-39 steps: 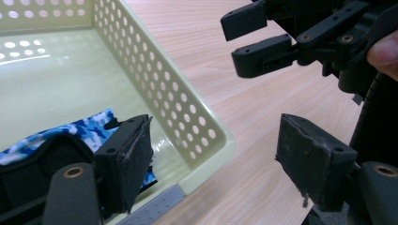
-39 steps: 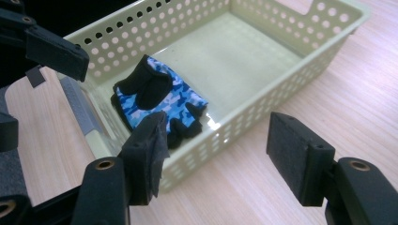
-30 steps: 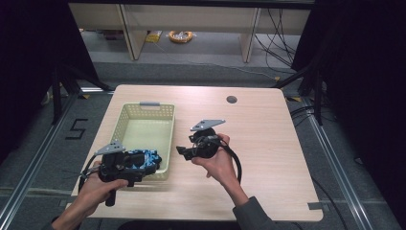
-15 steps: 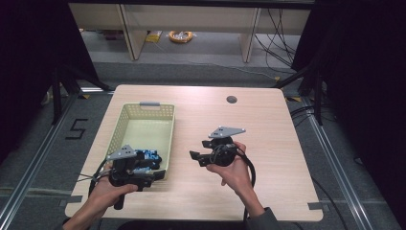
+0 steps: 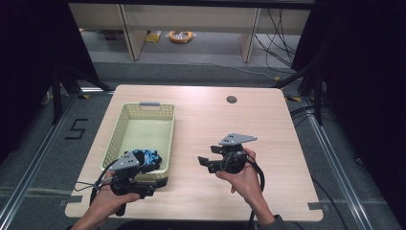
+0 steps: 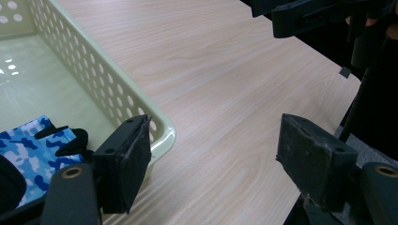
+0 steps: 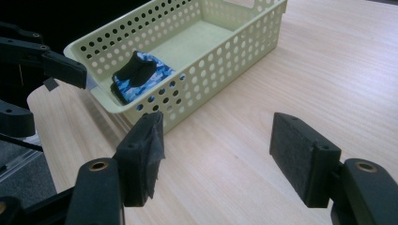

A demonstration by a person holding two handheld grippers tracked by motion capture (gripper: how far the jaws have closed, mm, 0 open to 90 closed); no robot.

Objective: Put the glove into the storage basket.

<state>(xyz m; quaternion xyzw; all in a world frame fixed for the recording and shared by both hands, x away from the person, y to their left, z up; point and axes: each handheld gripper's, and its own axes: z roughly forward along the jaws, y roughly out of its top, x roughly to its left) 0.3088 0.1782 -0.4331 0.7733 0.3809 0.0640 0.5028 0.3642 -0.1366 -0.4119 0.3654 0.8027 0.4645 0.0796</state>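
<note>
A pale green perforated basket (image 5: 143,124) stands on the left half of the wooden table. A blue camouflage glove with black trim (image 5: 146,156) lies inside its near corner, also seen in the left gripper view (image 6: 26,143) and the right gripper view (image 7: 141,75). My left gripper (image 5: 162,180) hovers at the basket's near right corner, open and empty (image 6: 213,159). My right gripper (image 5: 205,161) hangs over the bare middle of the table, pointing at the basket (image 7: 225,61); its jaws have just opened a little wider with nothing between them (image 7: 218,157).
The table's near edge (image 5: 191,218) lies just under both hands. A round cable hole (image 5: 231,99) sits at the back of the table. Bare wood spreads to the right of the basket. Dark frame posts and cables surround the table.
My right gripper has drawn back toward the near edge and to the right, away from the basket. The left gripper has slid a little nearer and lower. The glove stays in the basket.
</note>
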